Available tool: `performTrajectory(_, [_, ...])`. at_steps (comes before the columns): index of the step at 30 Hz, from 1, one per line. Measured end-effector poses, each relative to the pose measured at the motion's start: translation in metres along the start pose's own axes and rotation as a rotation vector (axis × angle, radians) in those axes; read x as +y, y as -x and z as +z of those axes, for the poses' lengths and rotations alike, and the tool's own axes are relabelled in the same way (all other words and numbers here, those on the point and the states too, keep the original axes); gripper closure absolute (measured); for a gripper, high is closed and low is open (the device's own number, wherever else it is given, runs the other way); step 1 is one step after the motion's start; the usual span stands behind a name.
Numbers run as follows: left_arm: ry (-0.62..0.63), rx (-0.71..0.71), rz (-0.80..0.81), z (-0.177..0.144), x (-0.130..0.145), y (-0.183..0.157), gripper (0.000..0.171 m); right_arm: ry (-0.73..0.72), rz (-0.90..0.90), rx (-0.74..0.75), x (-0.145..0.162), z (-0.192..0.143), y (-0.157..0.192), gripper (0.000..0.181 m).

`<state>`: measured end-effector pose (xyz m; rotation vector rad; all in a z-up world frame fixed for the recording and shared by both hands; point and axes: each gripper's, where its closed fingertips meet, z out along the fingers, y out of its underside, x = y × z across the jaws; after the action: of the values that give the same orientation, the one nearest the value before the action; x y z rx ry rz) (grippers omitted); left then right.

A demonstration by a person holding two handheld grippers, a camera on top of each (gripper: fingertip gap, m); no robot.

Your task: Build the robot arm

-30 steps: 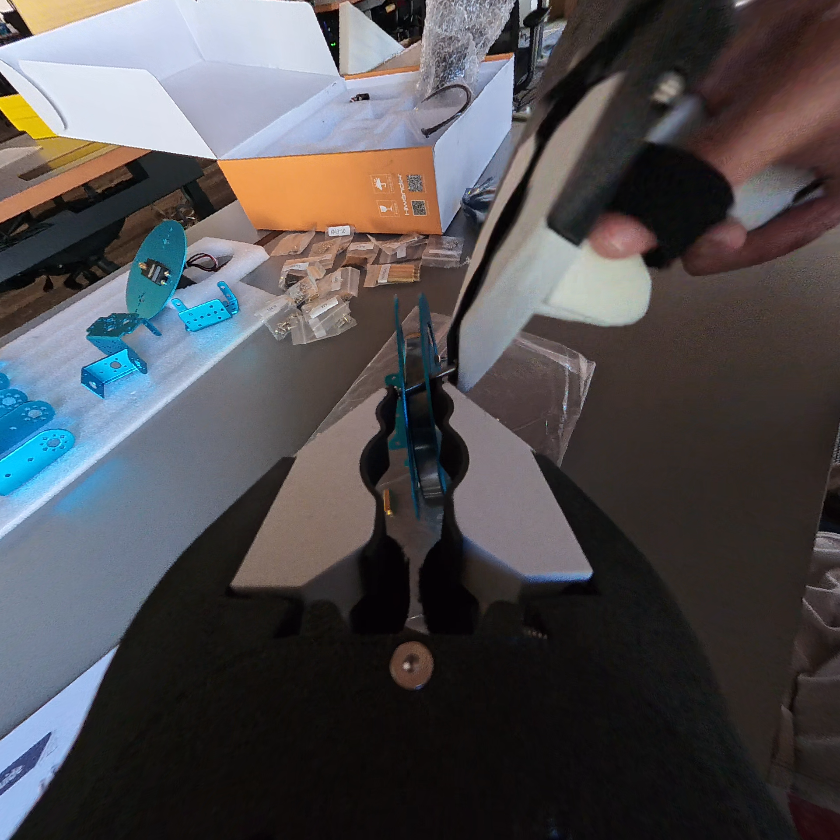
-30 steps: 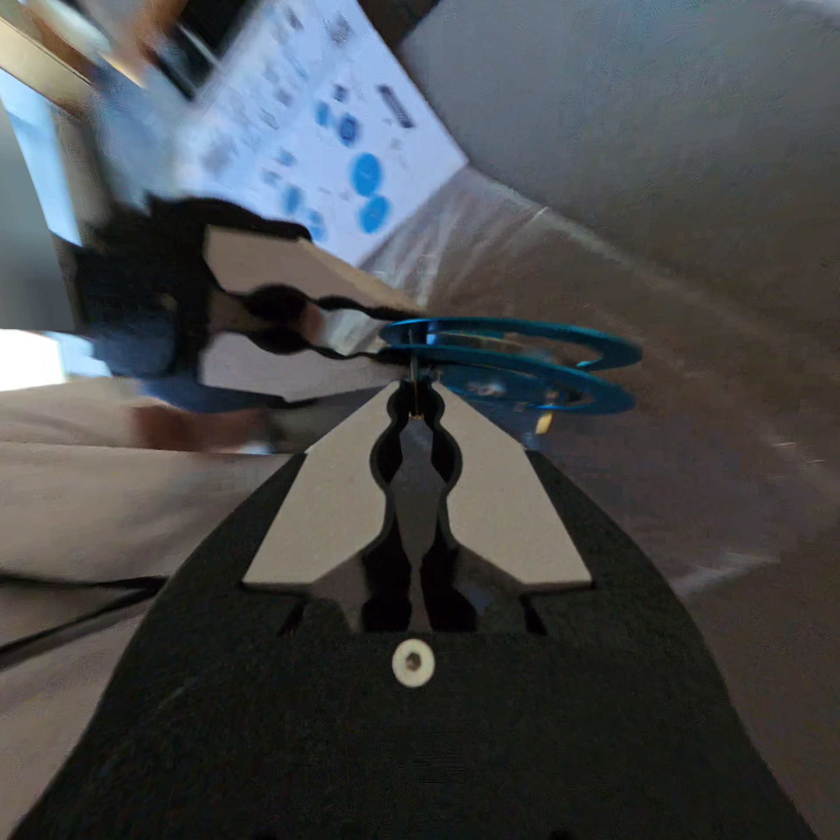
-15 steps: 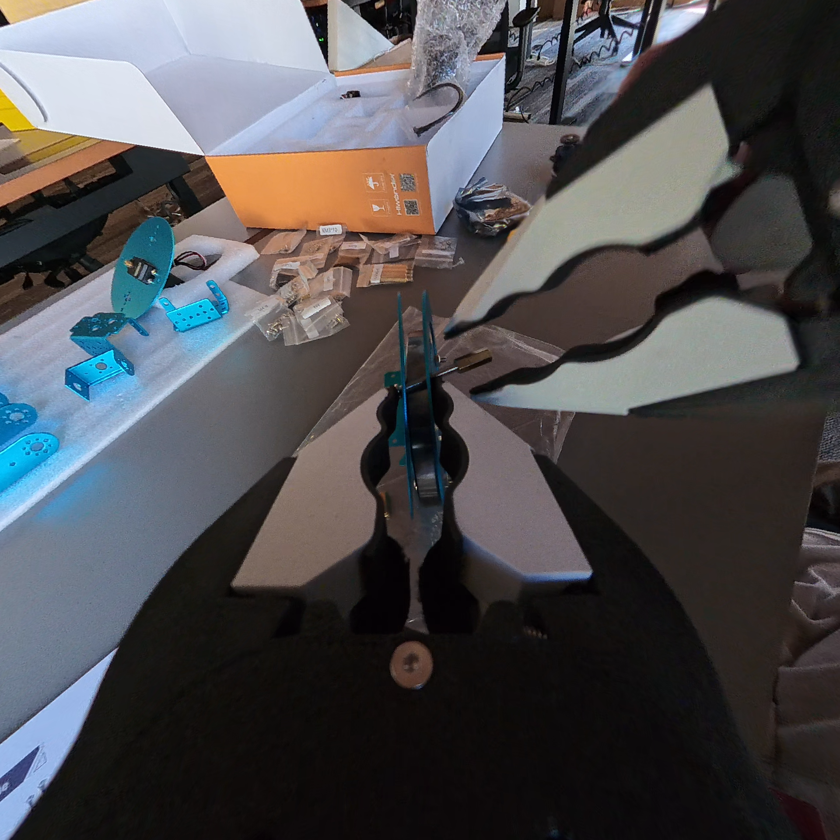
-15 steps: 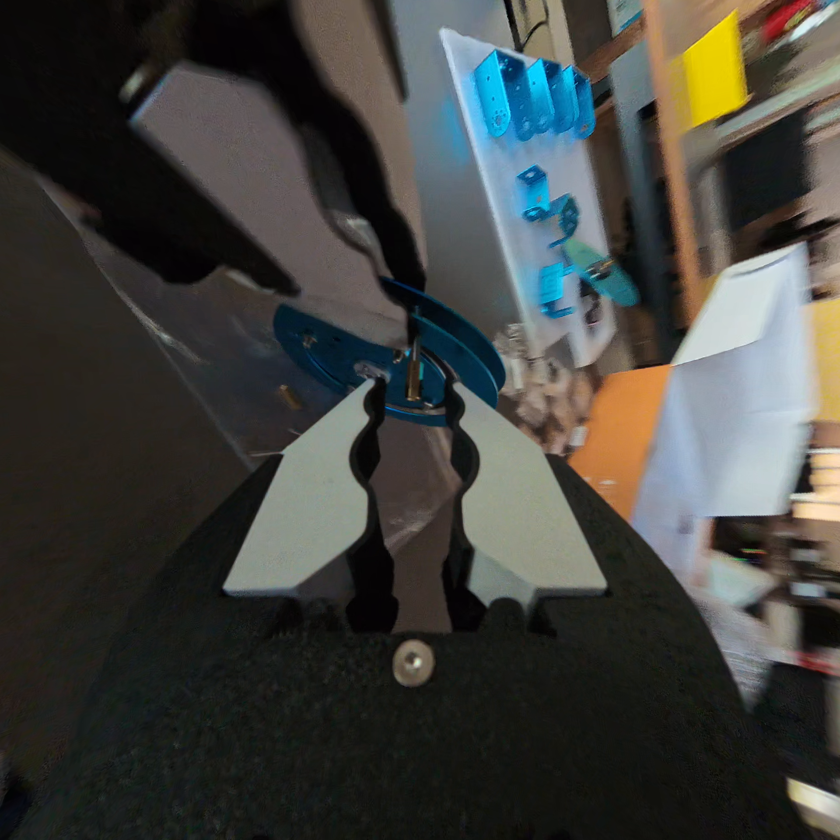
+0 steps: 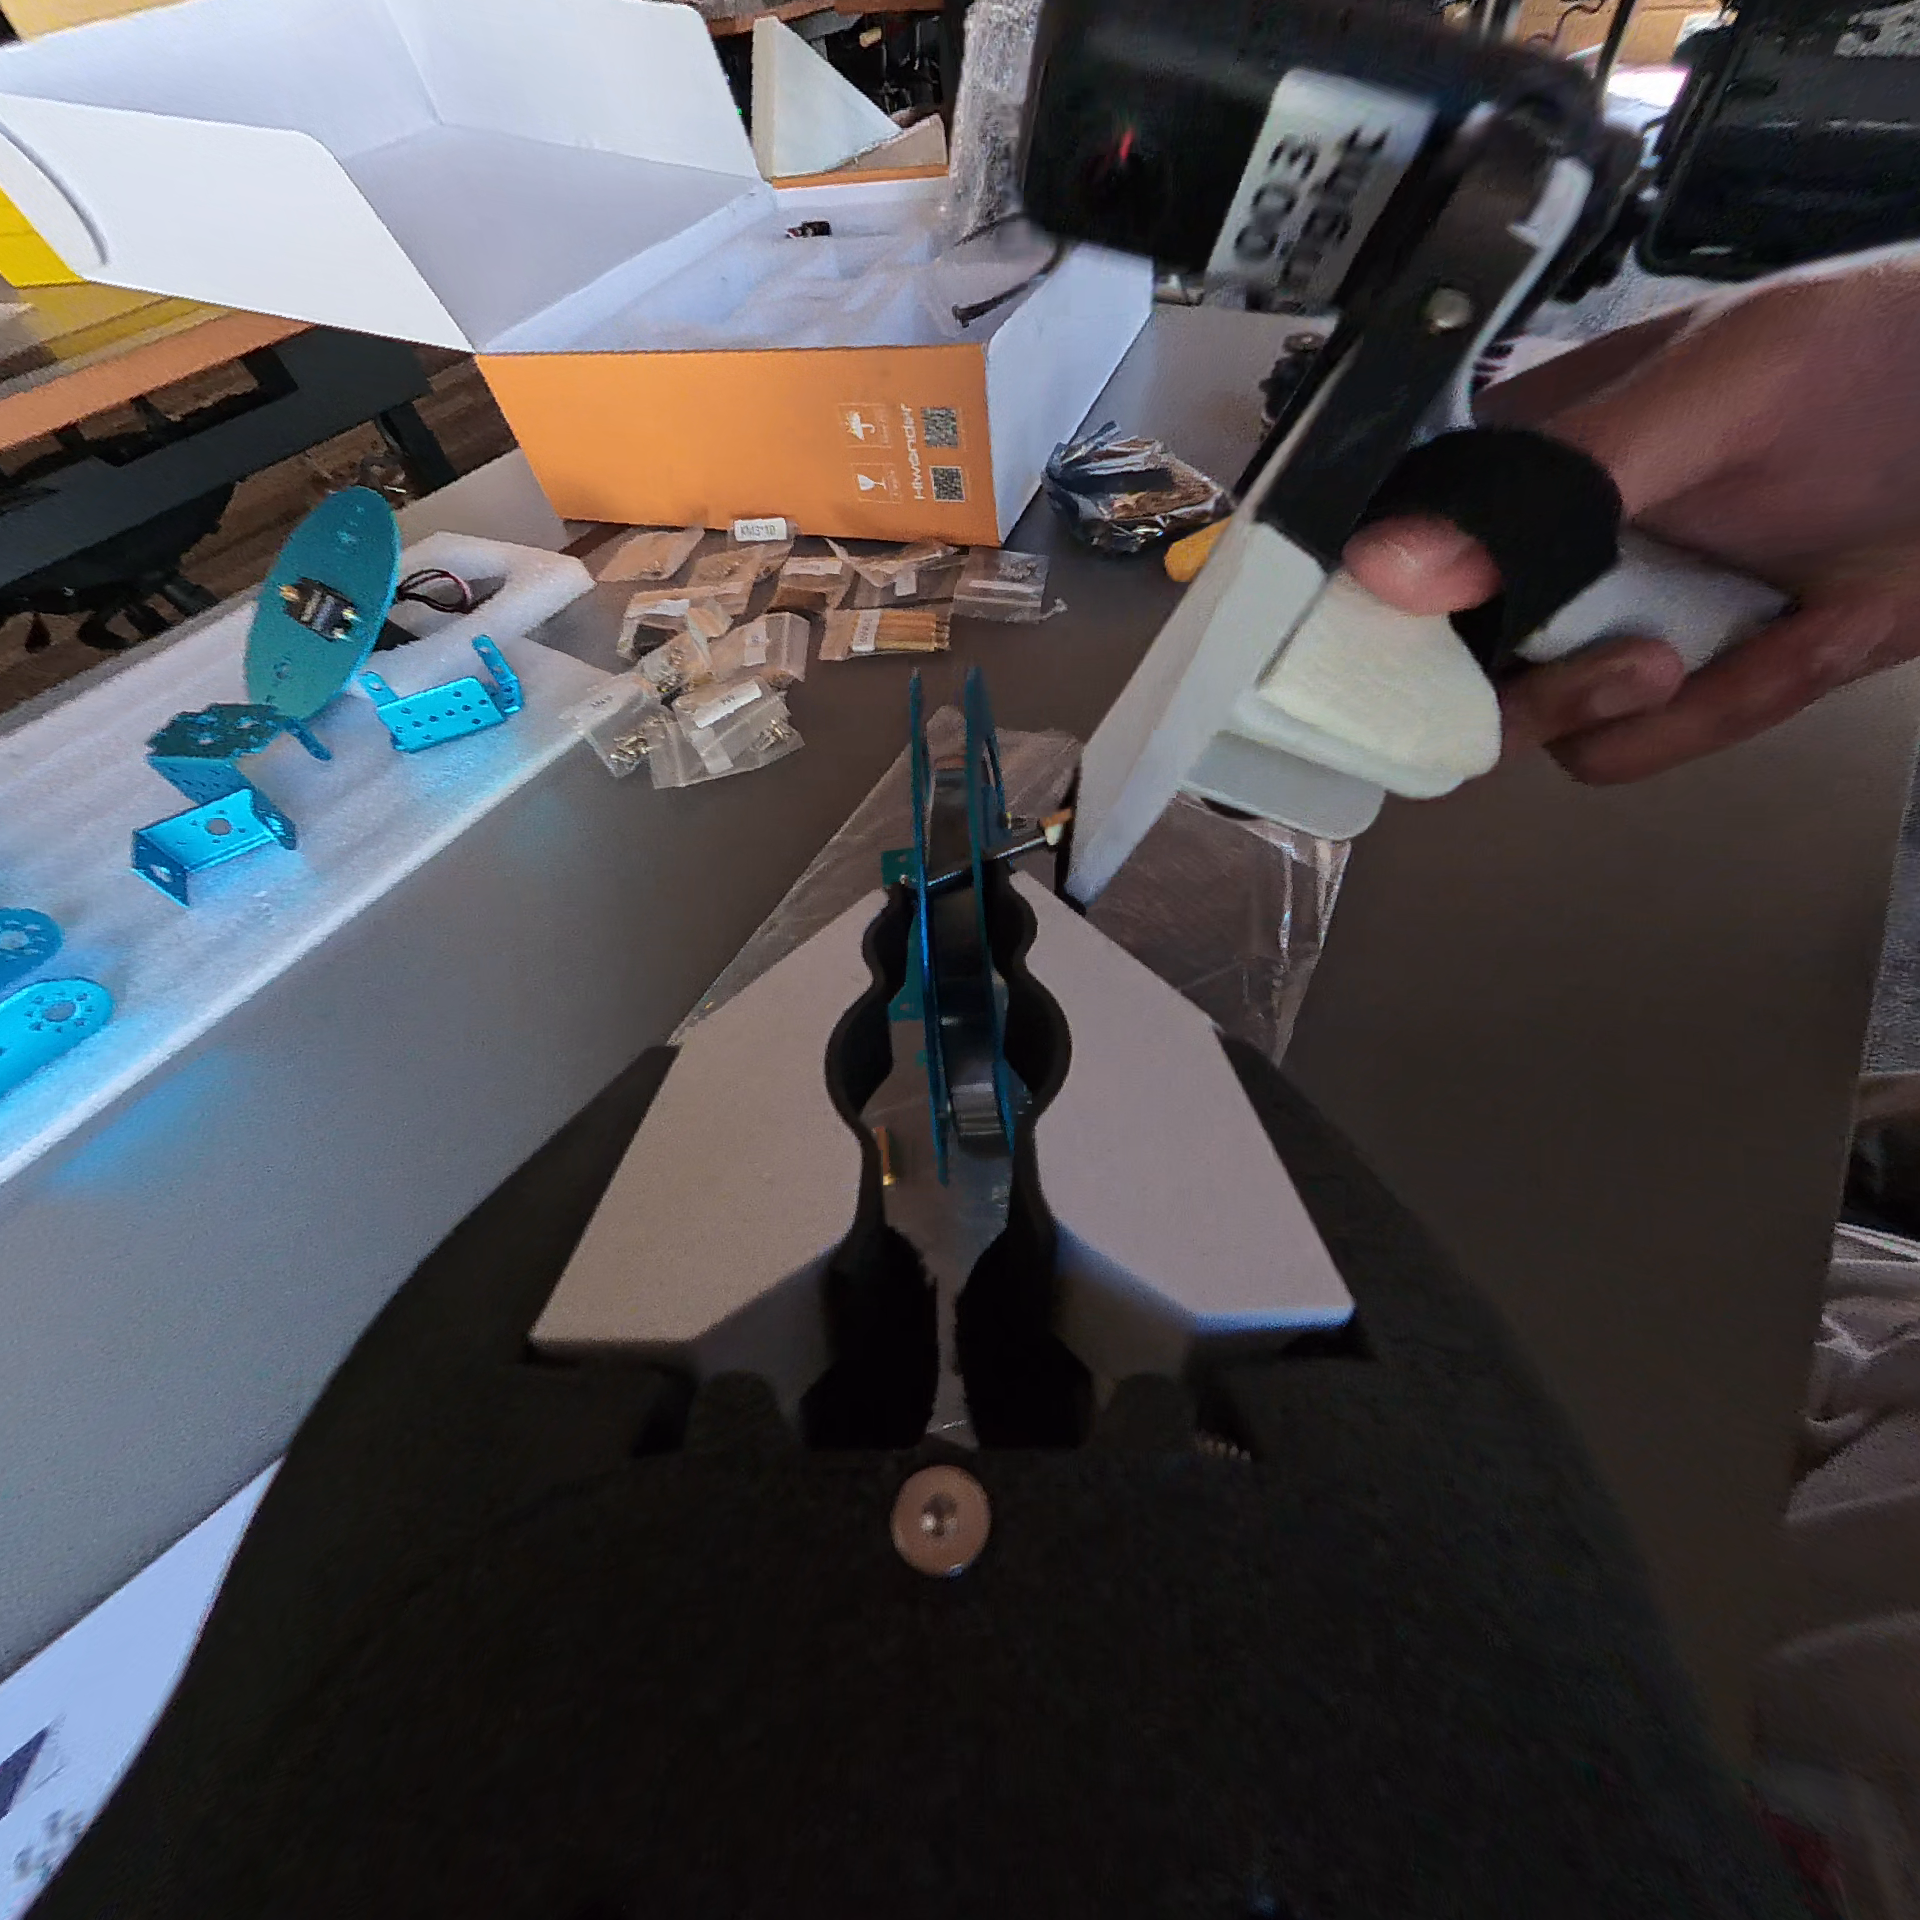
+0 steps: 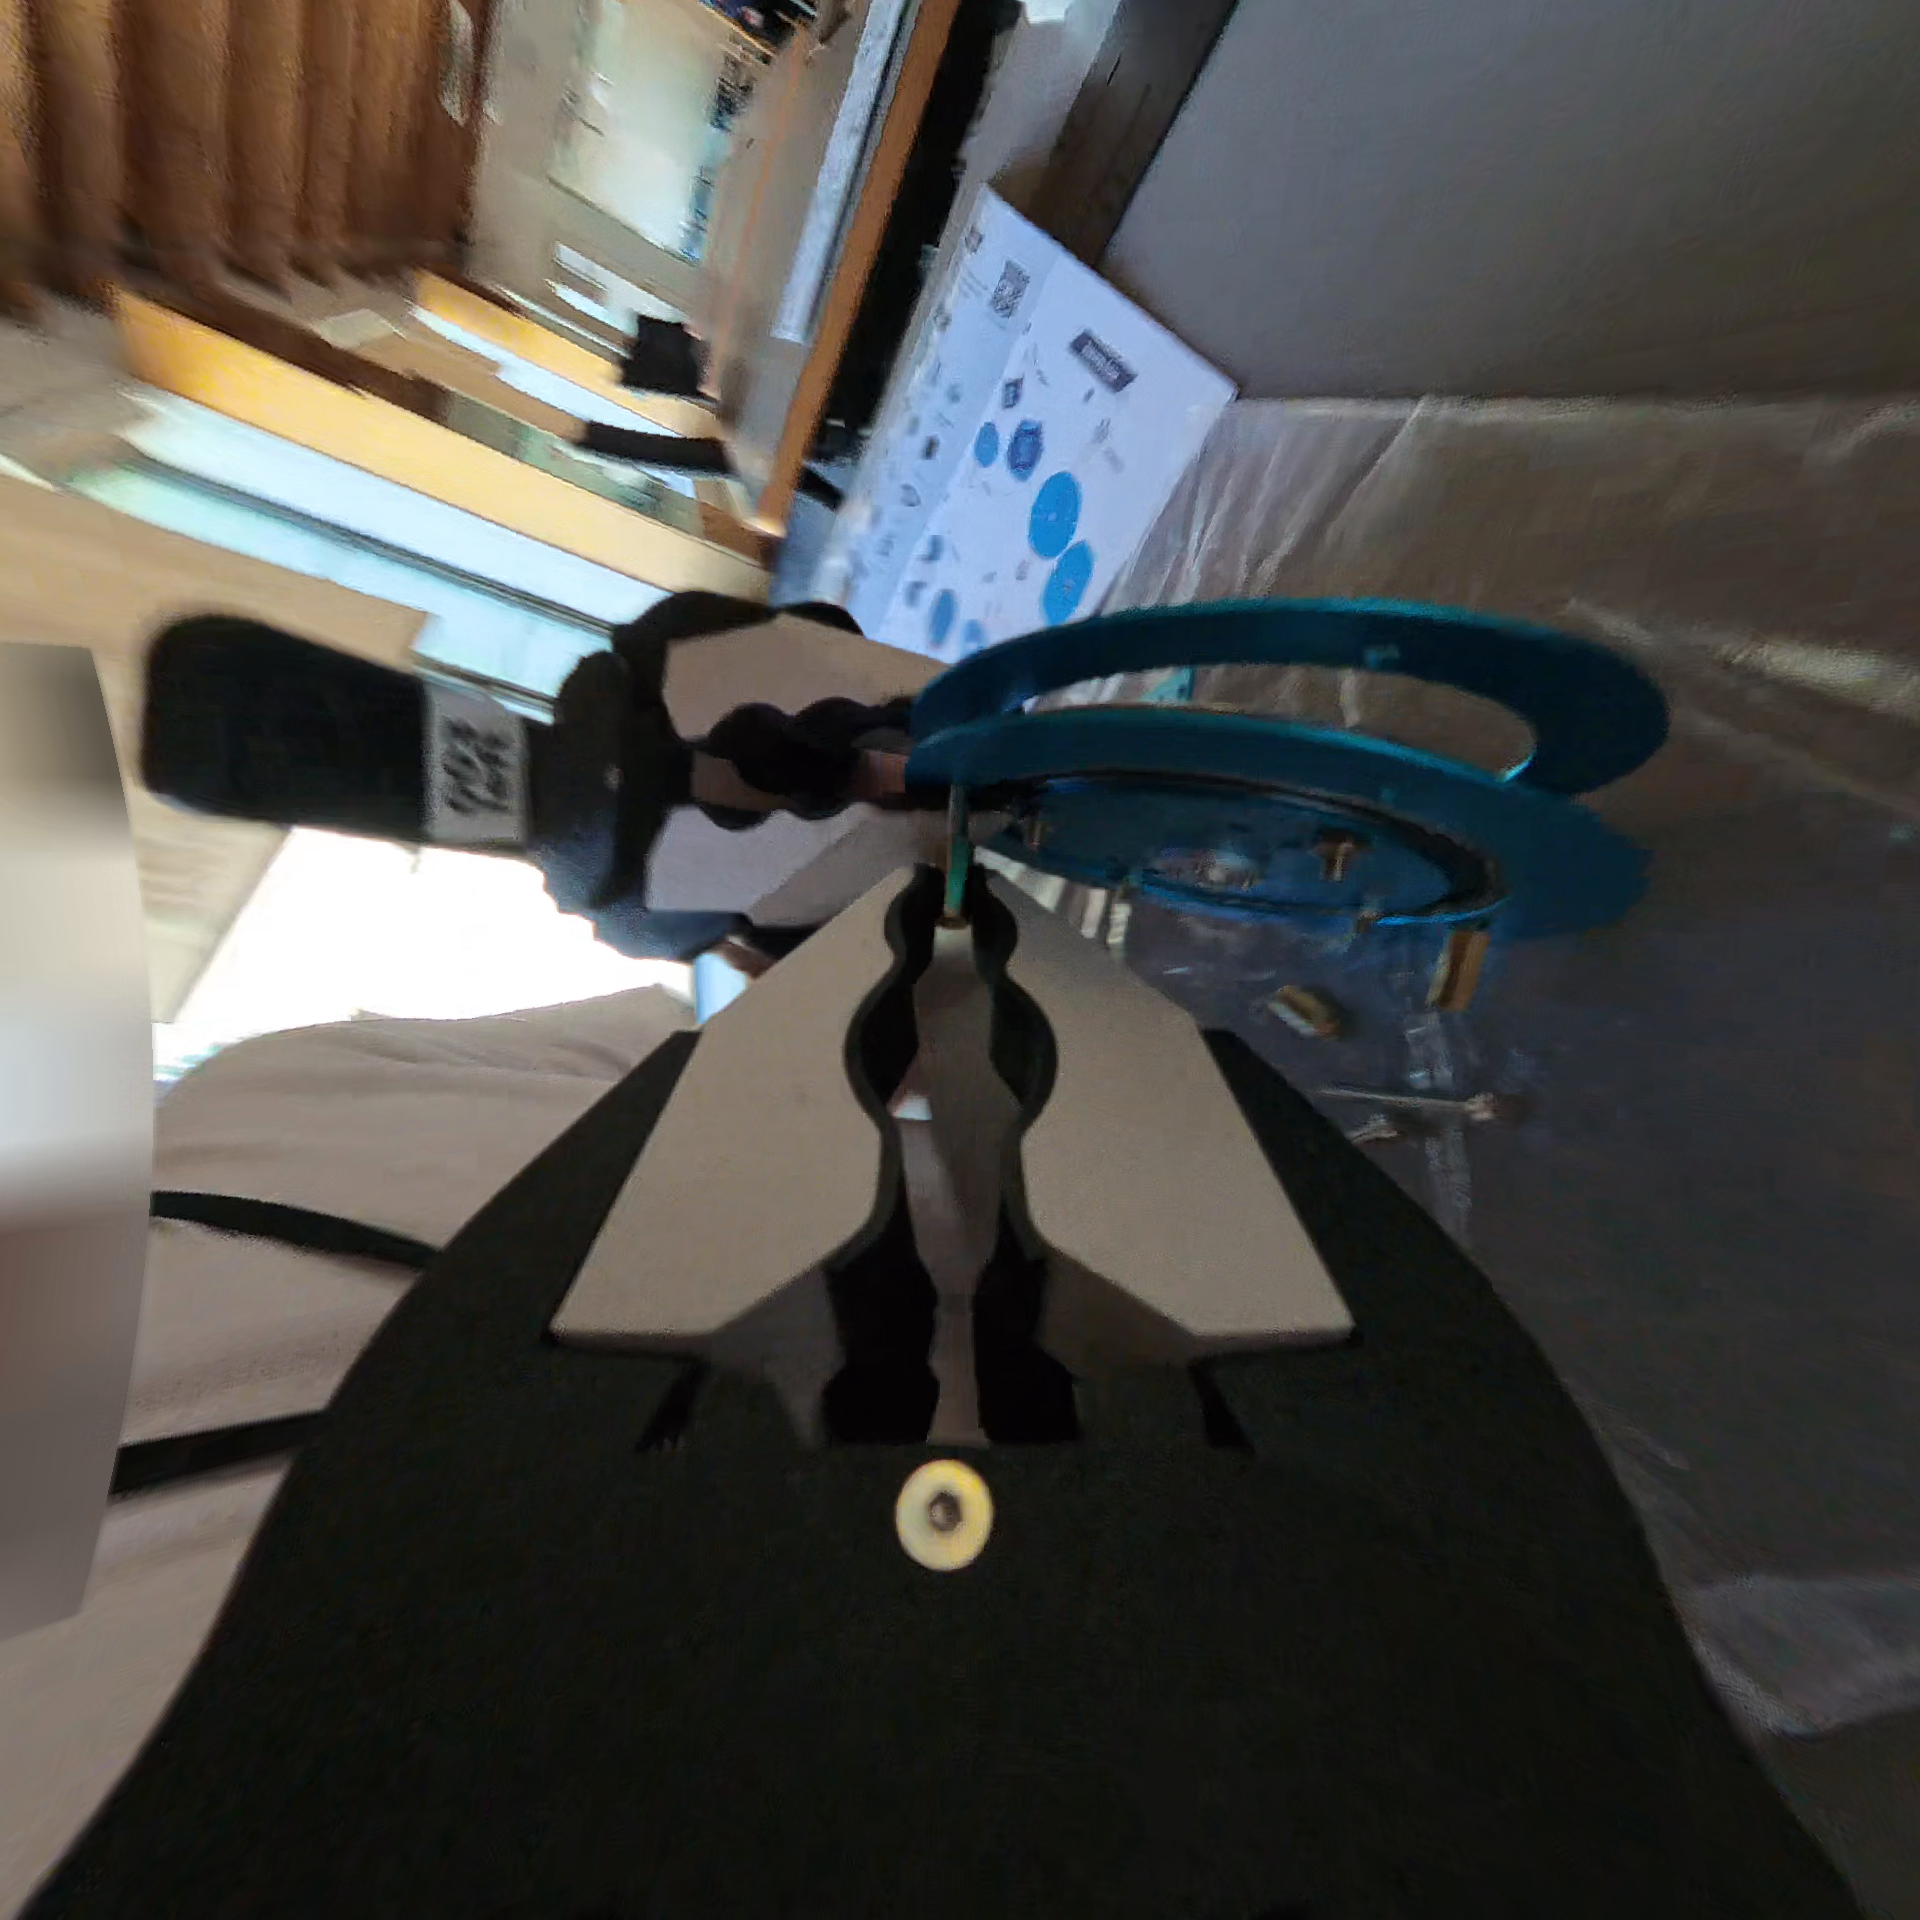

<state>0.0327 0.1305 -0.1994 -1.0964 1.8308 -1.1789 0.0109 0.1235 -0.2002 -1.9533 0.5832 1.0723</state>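
Note:
My left gripper (image 5: 951,883) is shut on a blue double-disc assembly (image 5: 940,831) and holds it on edge above a clear plastic bag. A thin screw with a brass standoff (image 5: 1049,828) sticks out of the disc's right side. My right gripper (image 6: 951,883), held by a hand, comes in from the upper right in the left wrist view (image 5: 1081,868) and is shut on that standoff (image 6: 954,894). In the right wrist view the blue discs (image 6: 1247,769) lie level, with the left gripper (image 6: 883,774) clamped on their left rim.
An open orange and white box (image 5: 748,436) stands at the back. Small bags of screws (image 5: 748,665) lie before it. Blue brackets (image 5: 218,831) sit on a white foam sheet at left. Loose brass standoffs (image 6: 1299,1008) lie on the plastic bag (image 5: 1226,935). A printed sheet (image 6: 1039,436) lies beyond. Less than 4 cm separates the two grippers' tips.
Half a second ago my right gripper was open and rolled flat beside the standoff. It has rolled back on edge and shut on the standoff. My left gripper kept the discs still.

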Motion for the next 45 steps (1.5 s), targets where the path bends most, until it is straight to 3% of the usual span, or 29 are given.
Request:
performTrajectory(4, [0.014, 0.011, -0.005, 0.0, 0.0, 0.0, 0.157, -0.044, -0.61, 0.404, 0.002, -0.009, -0.006, 0.14])
performTrajectory(10, [0.037, 0.046, -0.037, -0.003, 0.003, -0.001, 0.158, -0.096, -1.376, 0.939, -0.002, -0.013, -0.007, 0.152])
performTrajectory(13, [0.053, 0.065, -0.031, -0.003, 0.003, -0.001, 0.158, -0.077, -1.47, 0.942, -0.005, -0.01, -0.009, 0.161])
performTrajectory(15, [0.062, 0.078, -0.028, -0.002, 0.002, -0.003, 0.158, -0.121, -1.53, 0.902, -0.009, -0.011, 0.002, 0.176])
performTrajectory(18, [0.076, 0.077, -0.02, -0.001, 0.001, -0.004, 0.158, -0.085, -1.555, 0.867, -0.01, -0.011, 0.003, 0.176])
performTrajectory(24, [0.085, 0.093, -0.029, 0.001, -0.001, -0.01, 0.158, -0.072, -1.522, 0.83, -0.007, -0.012, 0.003, 0.178])
performTrajectory(28, [0.09, 0.088, -0.036, 0.002, -0.001, -0.006, 0.158, -0.088, -1.474, 0.804, -0.004, -0.017, -0.003, 0.165])
performTrajectory(36, [0.101, 0.073, -0.036, 0.002, 0.0, -0.004, 0.158, -0.127, -1.431, 0.782, -0.011, -0.015, -0.005, 0.176])
performTrajectory(40, [0.089, 0.04, -0.029, 0.003, 0.0, -0.003, 0.157, -0.186, -1.089, 0.655, -0.011, -0.015, -0.006, 0.177])
performTrajectory(45, [0.077, 0.013, -0.022, 0.003, -0.001, -0.006, 0.158, -0.279, -0.231, 0.216, -0.003, -0.013, -0.002, 0.177])
